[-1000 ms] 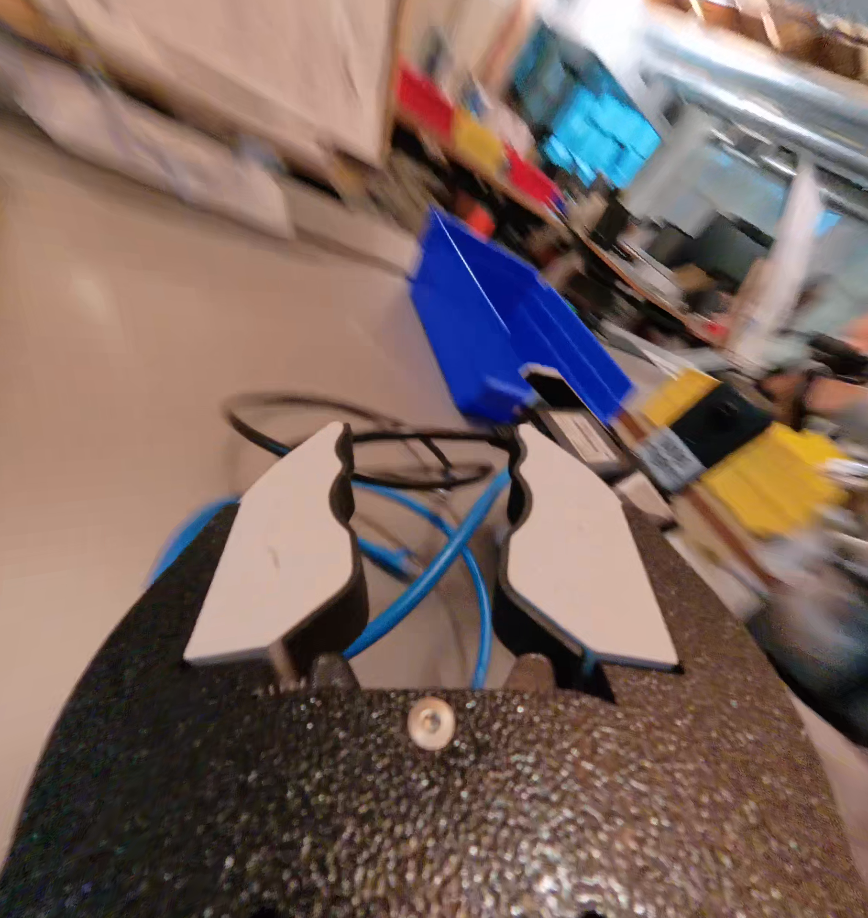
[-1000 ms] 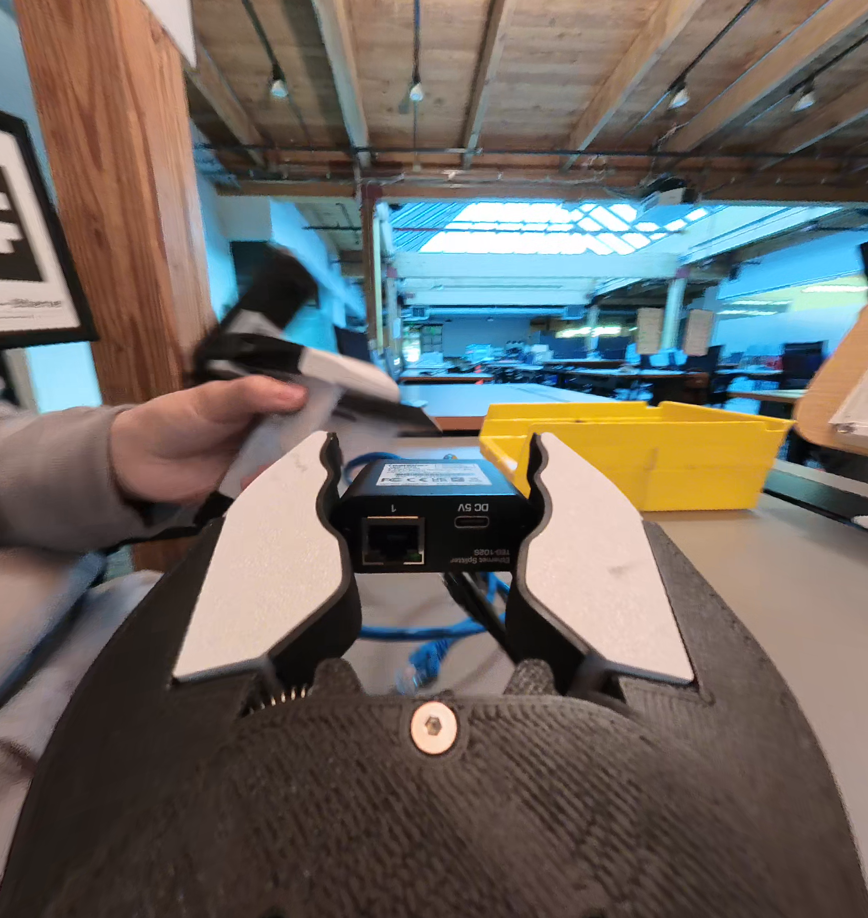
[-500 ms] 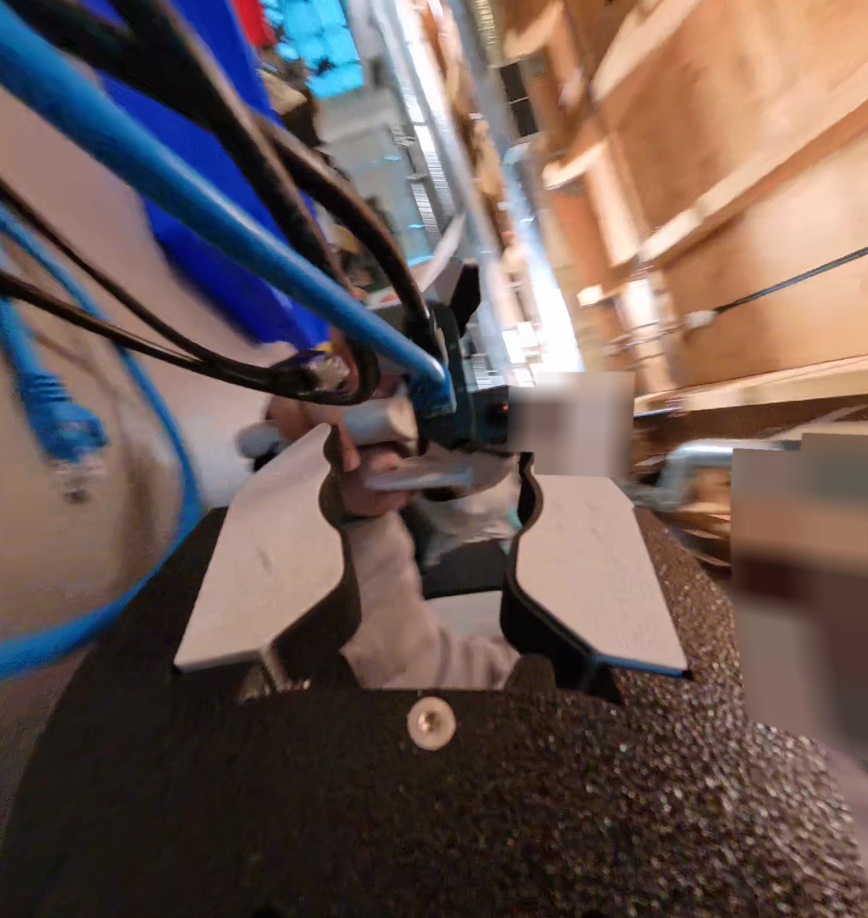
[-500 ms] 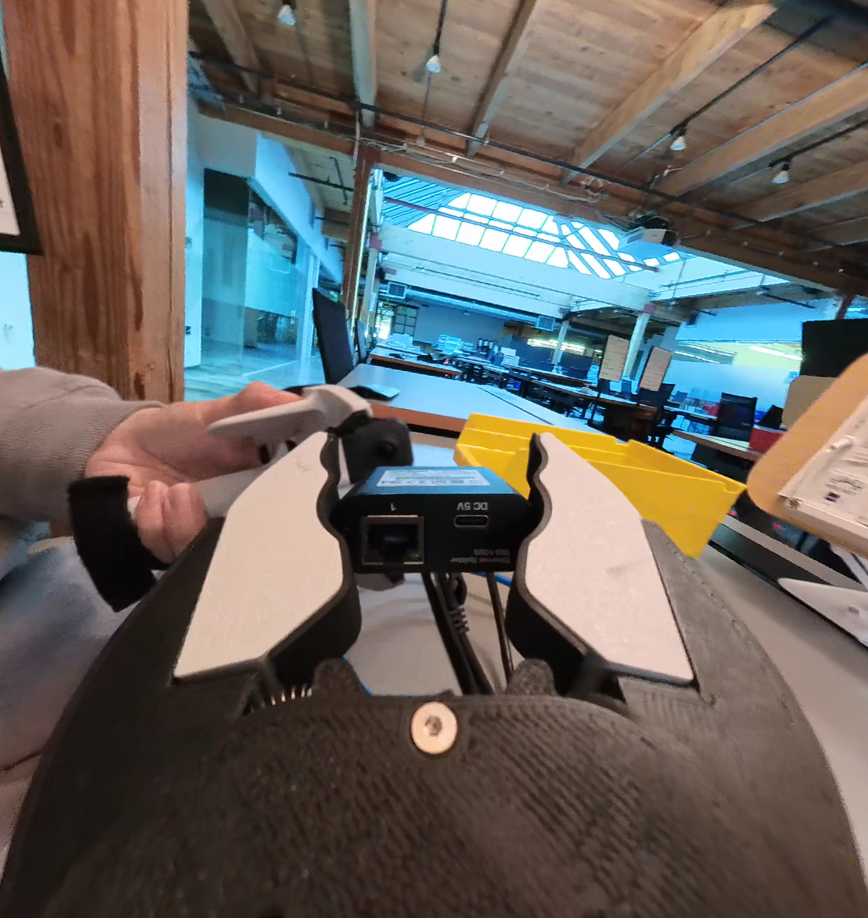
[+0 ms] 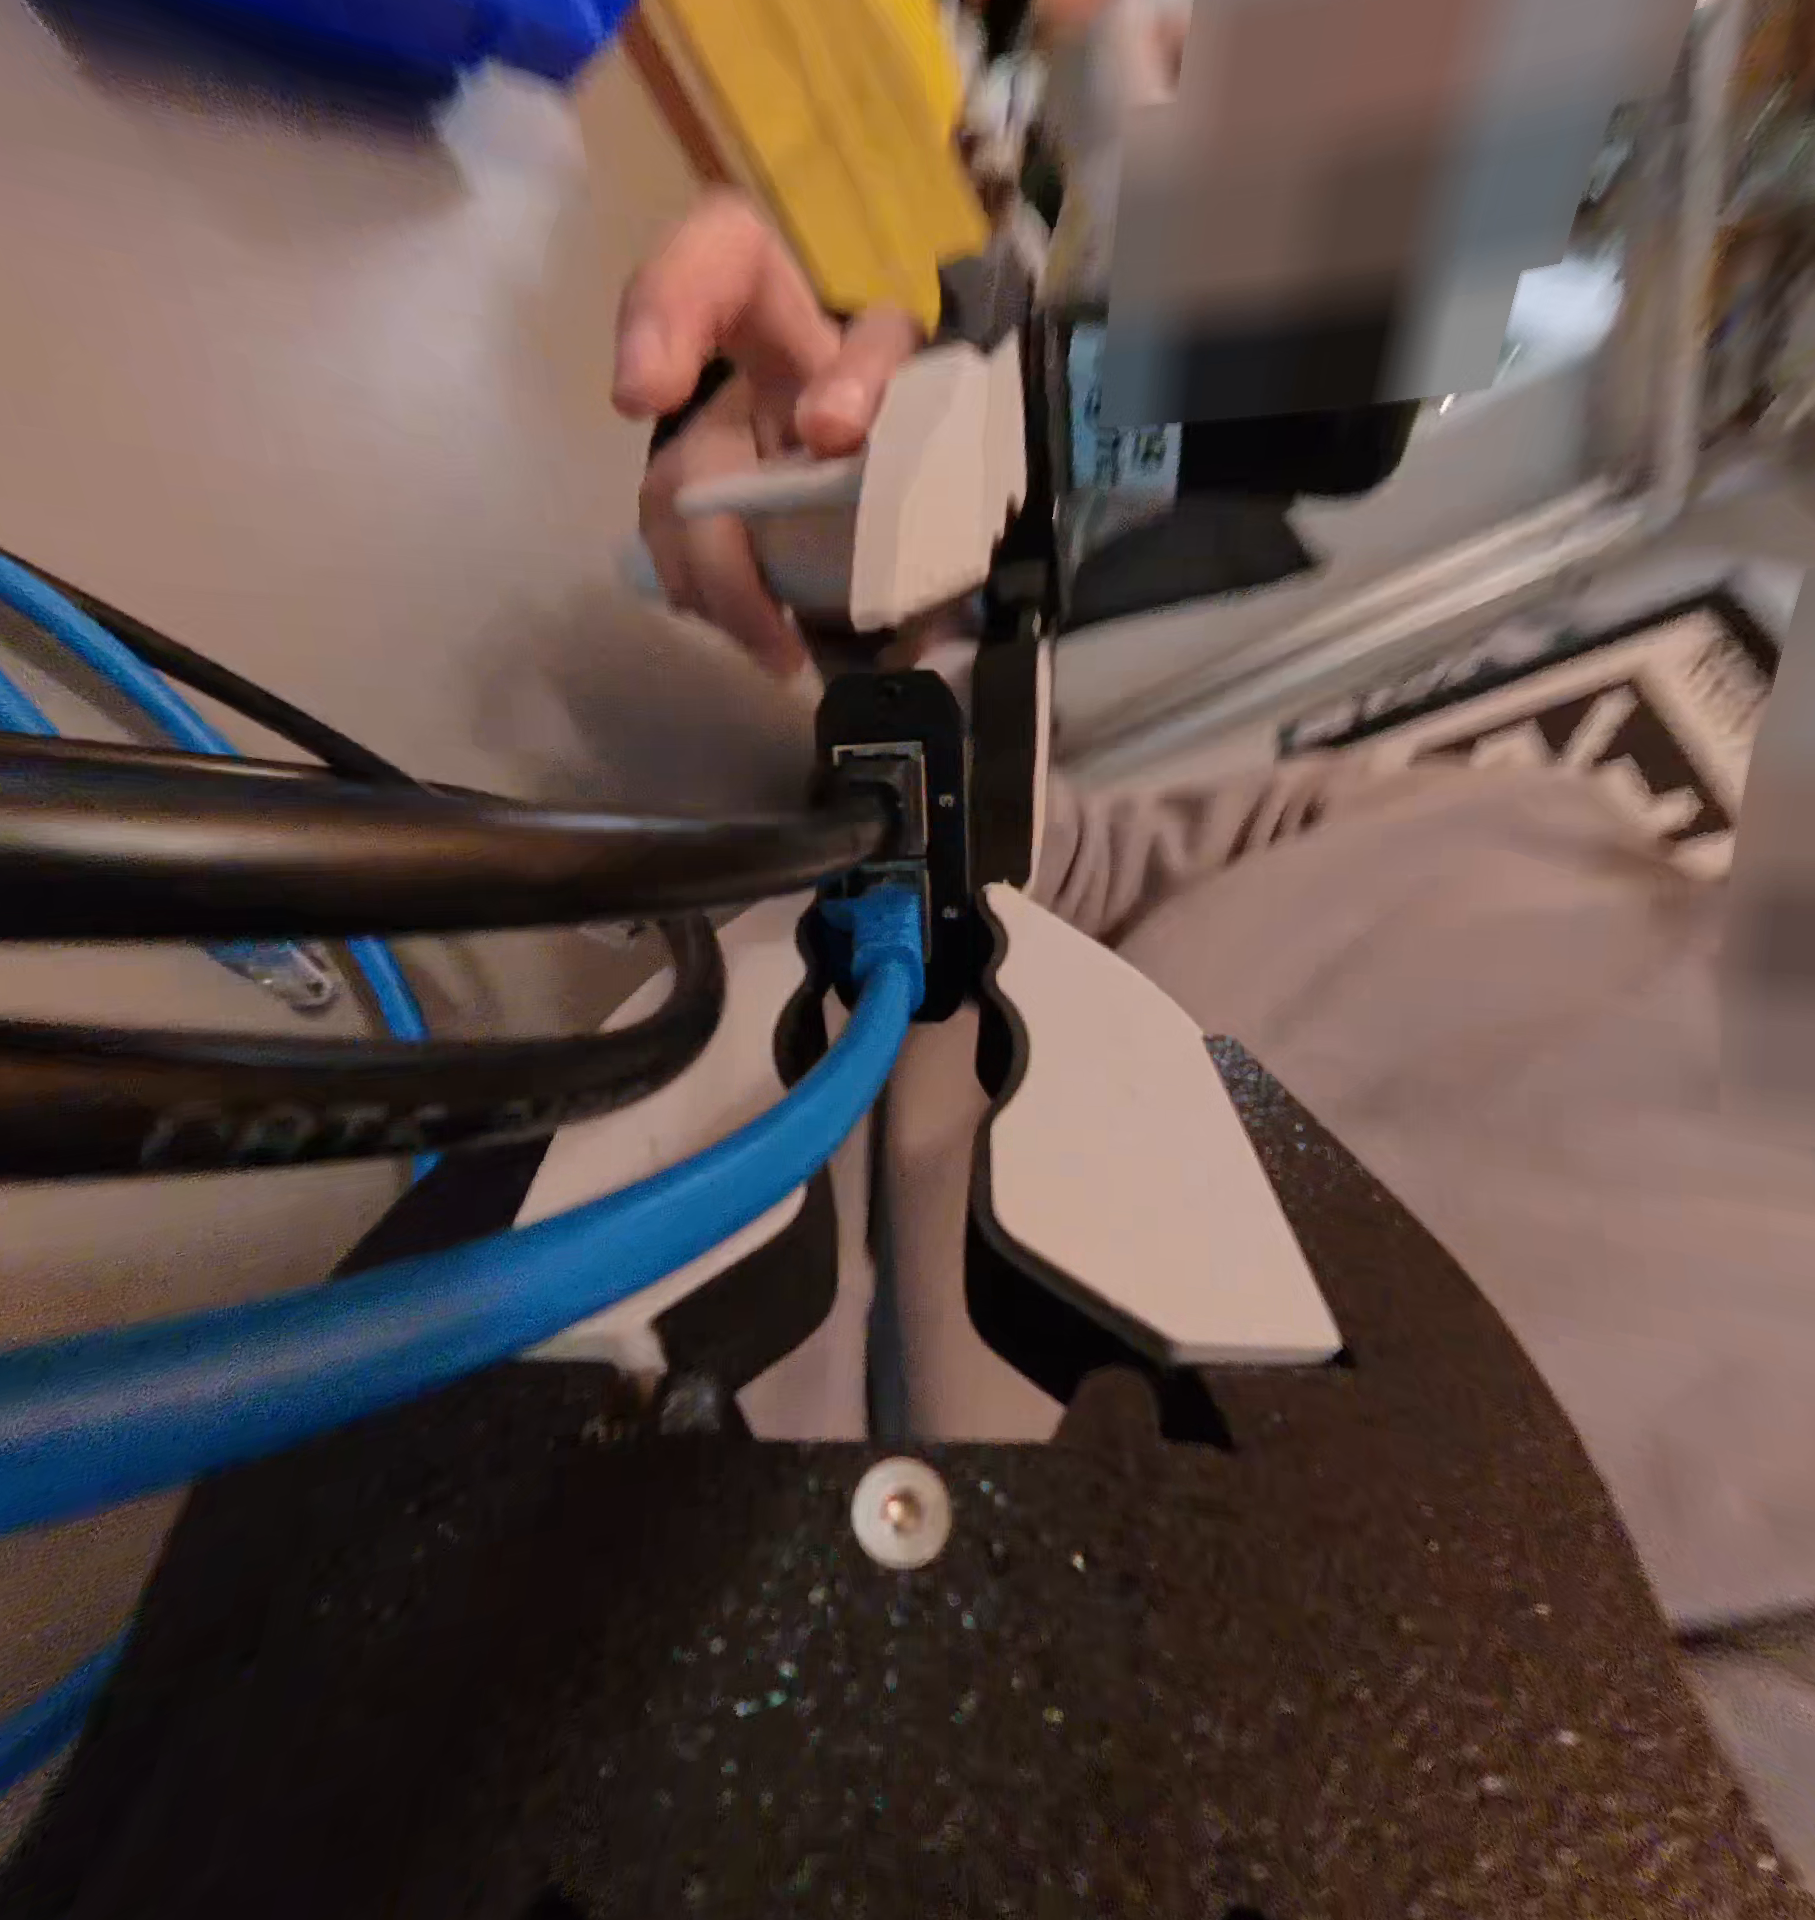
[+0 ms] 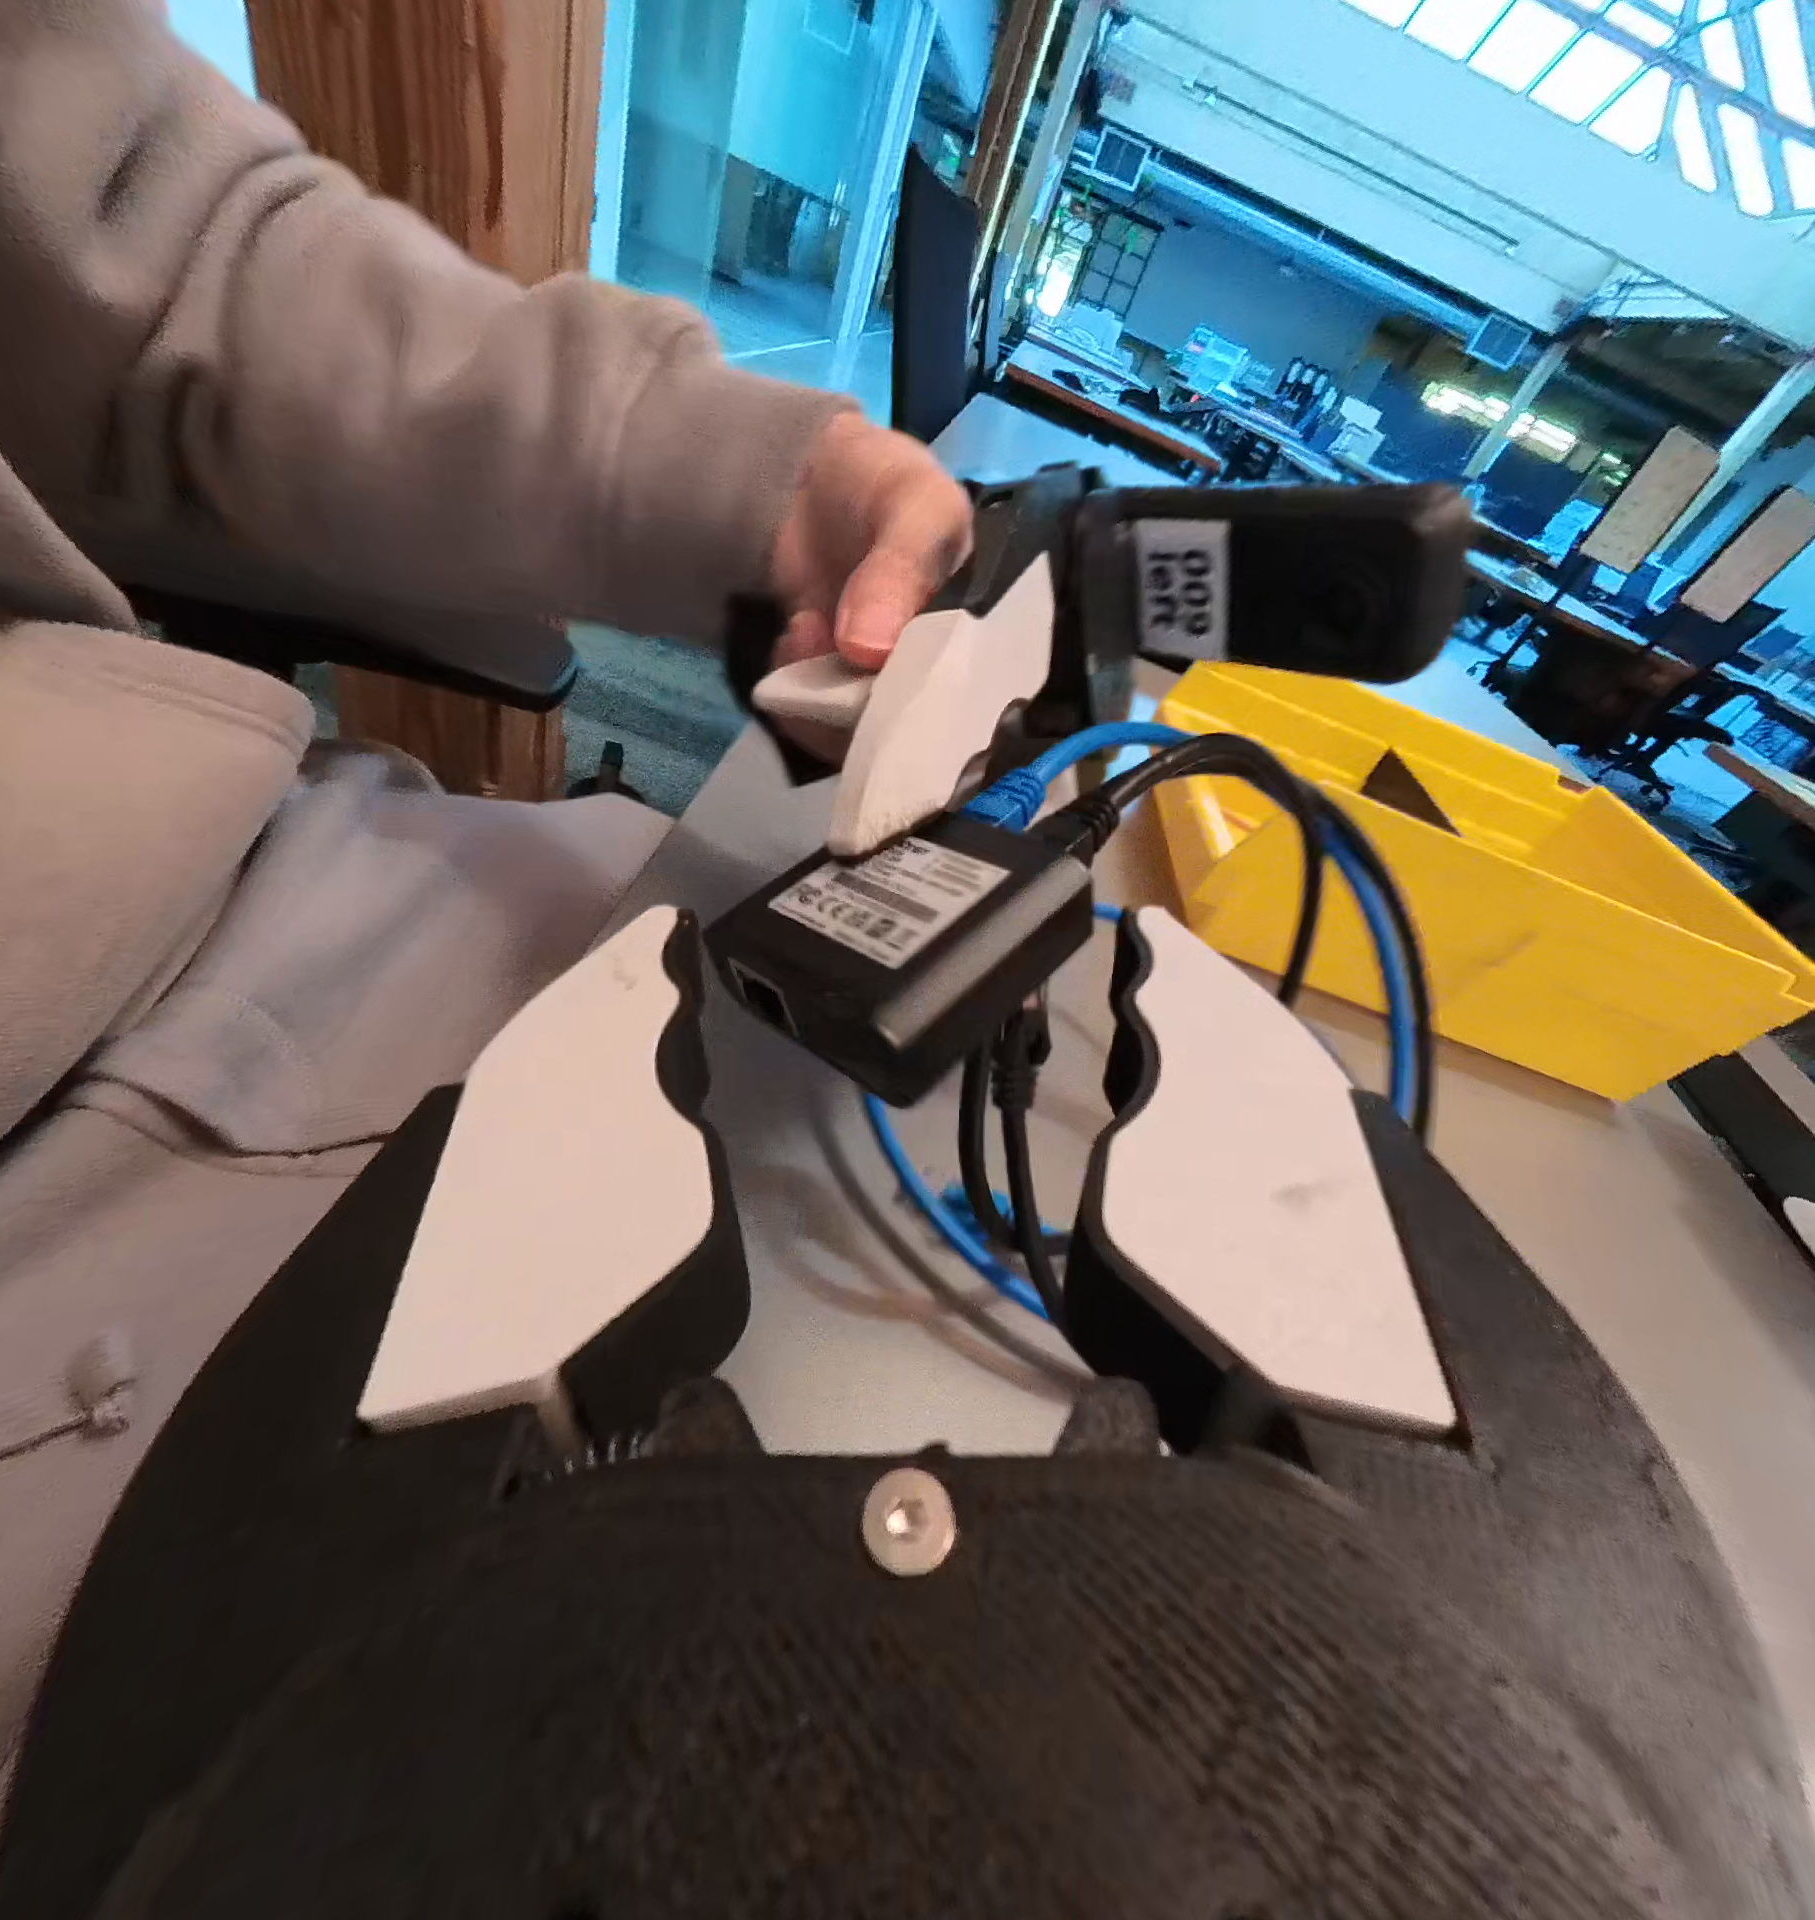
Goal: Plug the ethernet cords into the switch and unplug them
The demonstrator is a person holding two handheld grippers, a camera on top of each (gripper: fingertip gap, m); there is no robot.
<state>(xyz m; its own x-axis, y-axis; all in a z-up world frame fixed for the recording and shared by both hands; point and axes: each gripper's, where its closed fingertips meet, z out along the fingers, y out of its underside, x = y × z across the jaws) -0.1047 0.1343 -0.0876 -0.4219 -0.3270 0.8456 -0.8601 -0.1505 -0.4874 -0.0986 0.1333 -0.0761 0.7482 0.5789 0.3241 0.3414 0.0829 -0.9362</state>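
Note:
The black switch (image 6: 913, 904) hangs in the air between the pads of my right gripper (image 6: 903, 925), which is open; a gap shows at its right pad. My left gripper (image 5: 898, 935) is shut on the switch (image 5: 944, 831) at its cable end. In the right wrist view one white left finger (image 6: 924, 727) presses on the switch's labelled top. A black cord (image 5: 467, 831) sits in the upper port and a blue cord (image 5: 861, 935) in the lower one. The single port on the near end (image 6: 763, 1003) is empty.
A yellow bin (image 6: 1505, 935) stands on the table to the right, behind the looping cords. A loose blue plug (image 5: 279, 966) lies on the table at left. A person's sleeve and lap (image 6: 259, 623) fill the left side. A wooden post (image 6: 446, 125) stands behind.
My left gripper swung from the table's cords to the switch and closed on its cable end. My right gripper, which was holding the switch, eased off it; the switch now sits turned between its pads.

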